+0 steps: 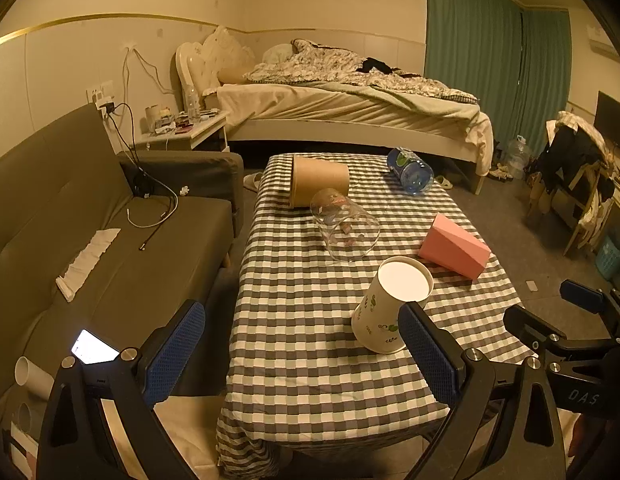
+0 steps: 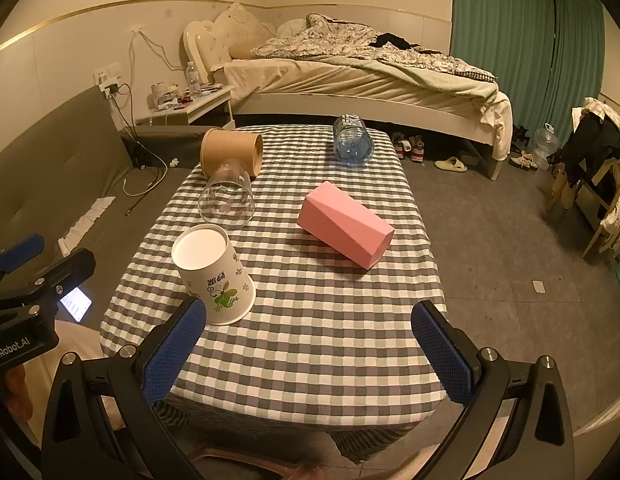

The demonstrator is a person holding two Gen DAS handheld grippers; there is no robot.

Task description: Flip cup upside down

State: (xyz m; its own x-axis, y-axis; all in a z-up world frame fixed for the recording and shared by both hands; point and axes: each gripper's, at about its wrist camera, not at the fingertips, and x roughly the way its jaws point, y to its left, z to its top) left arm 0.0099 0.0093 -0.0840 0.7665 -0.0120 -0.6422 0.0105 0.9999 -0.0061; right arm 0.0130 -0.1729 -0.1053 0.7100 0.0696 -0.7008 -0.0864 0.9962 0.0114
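Note:
A white paper cup (image 1: 389, 306) with a green flower print stands upside down on the checkered table (image 1: 310, 360), base up. It also shows in the right wrist view (image 2: 214, 272). My left gripper (image 1: 302, 352) is open and empty, held back over the table's near edge, its right finger beside the cup. My right gripper (image 2: 310, 356) is open and empty, its left finger just in front of the cup. The right gripper also shows at the right edge of the left wrist view (image 1: 549, 316).
A clear glass (image 2: 226, 200) stands upside down behind the paper cup. A brown paper tub (image 2: 232, 156) lies on its side, a blue water bottle (image 2: 351, 146) and a pink box (image 2: 343, 224) lie further on. A sofa (image 1: 90, 220) is left, a bed (image 1: 349, 112) behind.

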